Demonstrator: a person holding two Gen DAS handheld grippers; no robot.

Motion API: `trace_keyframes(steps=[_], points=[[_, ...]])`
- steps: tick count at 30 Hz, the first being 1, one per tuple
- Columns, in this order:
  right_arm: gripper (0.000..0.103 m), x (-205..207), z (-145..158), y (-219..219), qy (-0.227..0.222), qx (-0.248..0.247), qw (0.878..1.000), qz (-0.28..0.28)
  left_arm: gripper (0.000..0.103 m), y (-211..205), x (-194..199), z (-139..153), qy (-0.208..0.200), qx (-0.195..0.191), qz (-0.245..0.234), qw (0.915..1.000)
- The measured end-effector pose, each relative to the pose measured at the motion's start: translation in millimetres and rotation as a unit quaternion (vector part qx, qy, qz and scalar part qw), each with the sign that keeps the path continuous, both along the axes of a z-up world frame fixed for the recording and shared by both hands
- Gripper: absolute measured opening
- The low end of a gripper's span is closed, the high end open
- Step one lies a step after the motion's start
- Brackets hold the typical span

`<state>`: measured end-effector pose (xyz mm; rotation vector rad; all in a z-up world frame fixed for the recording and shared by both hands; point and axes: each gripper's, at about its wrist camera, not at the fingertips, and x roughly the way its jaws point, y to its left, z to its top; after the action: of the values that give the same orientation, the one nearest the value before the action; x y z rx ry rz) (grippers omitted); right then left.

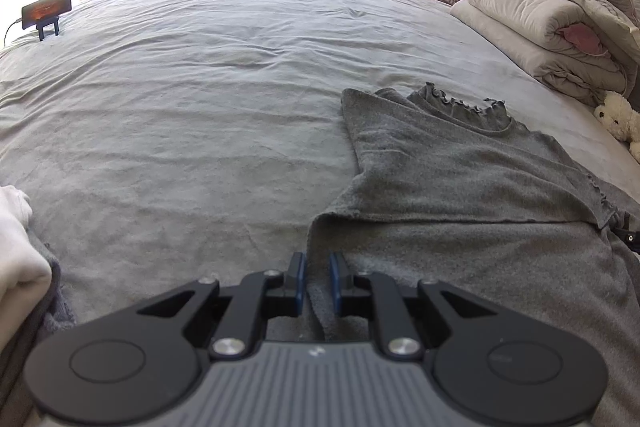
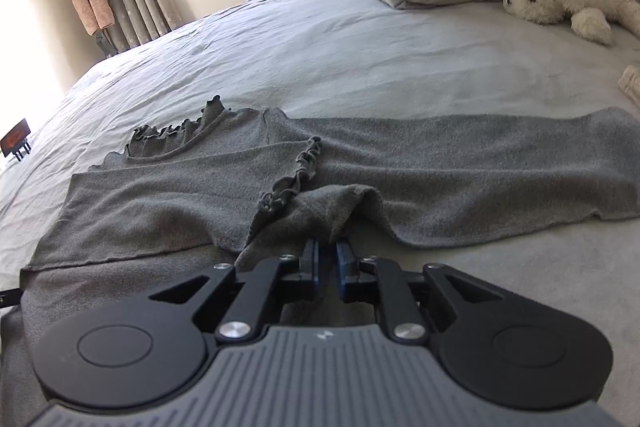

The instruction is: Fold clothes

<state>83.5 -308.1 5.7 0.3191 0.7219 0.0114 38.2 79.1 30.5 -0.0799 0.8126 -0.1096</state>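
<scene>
Fingers of both grippers, left point(image 1: 317, 277) and right point(image 2: 328, 267), stand slightly parted with the grey top's point(image 1: 460, 179) edge loose between them. Top lies on the bed point(image 1: 180, 87), collar at twelve o'clock. Soft, light, floppy knit; best pinched at hems or corners.

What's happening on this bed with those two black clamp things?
A person is folding a grey knit top spread on the bed, using a handheld gripper in each hand. The left gripper has the top's edge between its slightly parted pads; the right gripper has a bunched fold near the ruffled cuff between its pads. One sleeve is already folded across the body.
</scene>
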Motion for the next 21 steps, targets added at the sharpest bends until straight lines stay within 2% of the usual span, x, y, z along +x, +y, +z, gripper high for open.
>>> trace_keyframes(steps=[3,6,8,9,16,21], points=[[0.036,-1.4,1.5,-0.2,-0.009,0.021,1.000,0.008,0.013,-0.9,-0.5,0.6,0.000,0.002,0.000,1.0000],[0.037,-3.1,2.0,3.0,-0.014,0.032,0.999,0.015,0.013,-1.5,0.0,1.0,0.001,0.002,0.000,1.0000],[0.024,-4.0,2.6,10.8,-0.016,-0.002,1.000,0.020,0.014,-1.7,0.0,1.2,0.002,0.002,-0.001,1.0000],[0.006,-4.2,3.1,15.9,-0.016,-0.029,0.999,0.022,0.014,-1.9,-0.2,1.3,0.002,0.002,-0.001,1.0000],[0.003,-5.7,8.6,12.2,-0.024,-0.092,0.995,-0.014,0.016,-3.8,-1.0,0.0,0.003,0.005,-0.005,1.0000],[0.003,-2.3,4.5,4.2,-0.006,-0.083,0.996,-0.016,0.017,-3.5,-1.0,-0.4,0.004,0.005,-0.004,1.0000]])
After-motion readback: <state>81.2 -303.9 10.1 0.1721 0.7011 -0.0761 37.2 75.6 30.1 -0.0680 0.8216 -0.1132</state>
